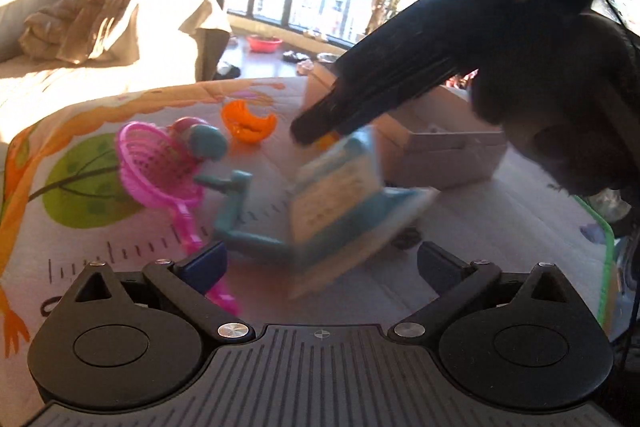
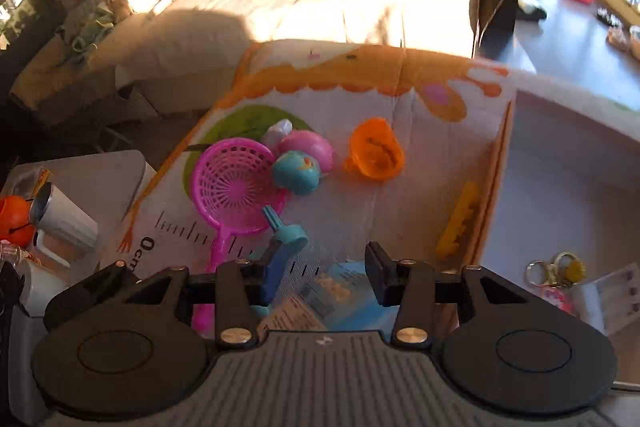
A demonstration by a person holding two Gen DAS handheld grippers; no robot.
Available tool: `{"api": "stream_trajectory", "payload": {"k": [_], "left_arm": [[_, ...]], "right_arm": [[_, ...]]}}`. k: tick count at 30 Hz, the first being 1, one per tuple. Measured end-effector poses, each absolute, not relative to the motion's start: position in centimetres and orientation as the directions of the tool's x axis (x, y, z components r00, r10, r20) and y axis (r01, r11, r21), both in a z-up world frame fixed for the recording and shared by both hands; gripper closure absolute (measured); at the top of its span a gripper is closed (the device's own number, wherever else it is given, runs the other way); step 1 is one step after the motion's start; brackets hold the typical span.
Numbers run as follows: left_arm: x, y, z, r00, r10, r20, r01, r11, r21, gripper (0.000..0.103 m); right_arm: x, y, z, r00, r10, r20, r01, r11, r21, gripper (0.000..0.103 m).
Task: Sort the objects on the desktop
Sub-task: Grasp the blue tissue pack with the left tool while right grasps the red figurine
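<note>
I am working over the table (image 2: pixel 360 195); the blue-and-white box (image 1: pixel 340 187) is lying tilted just ahead of my left claw (image 1: pixel 320 263), at twelve o'clock, its long axis running from seven toward one o'clock; my left claw is nearer to it and is standing spread wide, pinching nothing. My right claw (image 2: pixel 320 279) is hovering directly above the same box, half spread; its pads are not pressing on anything I can see. The pink strainer (image 2: pixel 236 183) is lying at ten o'clock.
</note>
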State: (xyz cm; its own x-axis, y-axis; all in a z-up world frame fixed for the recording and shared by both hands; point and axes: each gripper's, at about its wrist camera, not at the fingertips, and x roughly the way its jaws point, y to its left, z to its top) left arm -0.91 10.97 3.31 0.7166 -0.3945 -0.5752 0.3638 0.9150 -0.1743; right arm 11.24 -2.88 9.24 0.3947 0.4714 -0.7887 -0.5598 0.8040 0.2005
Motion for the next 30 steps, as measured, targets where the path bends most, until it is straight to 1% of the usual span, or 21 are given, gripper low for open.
{"api": "stream_trajectory", "payload": {"k": [2, 5, 8, 13, 14, 15, 16, 19, 20, 24, 26, 28, 30], "left_arm": [[-1.5, 10.2, 3.7, 0.728, -0.392, -0.562, 0.373, 0.915, -0.155, 0.000], [-1.2, 8.8, 4.1, 0.760, -0.333, -0.557, 0.347, 0.934, -0.086, 0.000], [-0.1, 8.0, 4.4, 0.768, -0.255, -0.588, 0.294, 0.955, -0.029, 0.000], [0.0, 8.1, 4.5, 0.755, -0.141, -0.640, 0.233, 0.971, 0.060, 0.000], [0.0, 8.1, 4.5, 0.751, -0.128, -0.648, 0.225, 0.972, 0.068, 0.000], [-0.1, 8.2, 4.5, 0.748, -0.119, -0.652, 0.218, 0.973, 0.073, 0.000], [-0.3, 8.3, 4.5, 0.748, -0.115, -0.654, 0.216, 0.973, 0.076, 0.000], [-0.3, 7.8, 4.5, 0.750, -0.125, -0.650, 0.227, 0.971, 0.075, 0.000], [-0.2, 7.4, 4.6, 0.752, -0.131, -0.646, 0.234, 0.969, 0.076, 0.000], [1.1, 5.2, 4.2, 0.770, -0.135, -0.624, 0.251, 0.963, 0.102, 0.000], [2.0, 4.2, 3.8, 0.768, -0.142, -0.624, 0.264, 0.959, 0.107, 0.000], [2.8, 3.0, 3.3, 0.763, -0.151, -0.628, 0.283, 0.952, 0.115, 0.000], [3.4, 2.1, 2.8, 0.763, -0.136, -0.631, 0.284, 0.948, 0.140, 0.000]], "right_arm": [[9.0, -5.6, 10.8, 0.454, 0.492, -0.743, -0.558, 0.807, 0.193, 0.053], [7.2, -9.0, 10.9, 0.461, 0.503, -0.731, -0.507, 0.825, 0.247, 0.053], [6.7, -10.6, 8.9, 0.434, 0.505, -0.746, -0.453, 0.838, 0.304, 0.053], [8.2, -10.2, 4.4, 0.411, 0.517, -0.751, -0.375, 0.846, 0.378, 0.054], [8.5, -10.1, 3.5, 0.398, 0.528, -0.750, -0.363, 0.842, 0.399, 0.058], [8.7, -10.0, 2.9, 0.383, 0.541, -0.748, -0.360, 0.834, 0.419, 0.067], [8.5, -10.0, 2.6, 0.378, 0.548, -0.746, -0.362, 0.829, 0.426, 0.070], [7.3, -10.6, 2.8, 0.412, 0.538, -0.735, -0.406, 0.831, 0.381, 0.072], [6.7, -11.3, 3.1, 0.430, 0.529, -0.732, -0.414, 0.836, 0.361, 0.076], [4.6, -15.0, 4.0, 0.495, 0.479, -0.725, -0.400, 0.866, 0.299, 0.078], [3.5, -16.5, 4.3, 0.549, 0.399, -0.735, -0.368, 0.904, 0.215, 0.080], [2.7, -17.6, 4.3, 0.590, 0.336, -0.734, -0.345, 0.927, 0.148, 0.080], [2.3, -19.3, 4.2, 0.589, 0.344, -0.731, -0.326, 0.929, 0.174, 0.080]]}}
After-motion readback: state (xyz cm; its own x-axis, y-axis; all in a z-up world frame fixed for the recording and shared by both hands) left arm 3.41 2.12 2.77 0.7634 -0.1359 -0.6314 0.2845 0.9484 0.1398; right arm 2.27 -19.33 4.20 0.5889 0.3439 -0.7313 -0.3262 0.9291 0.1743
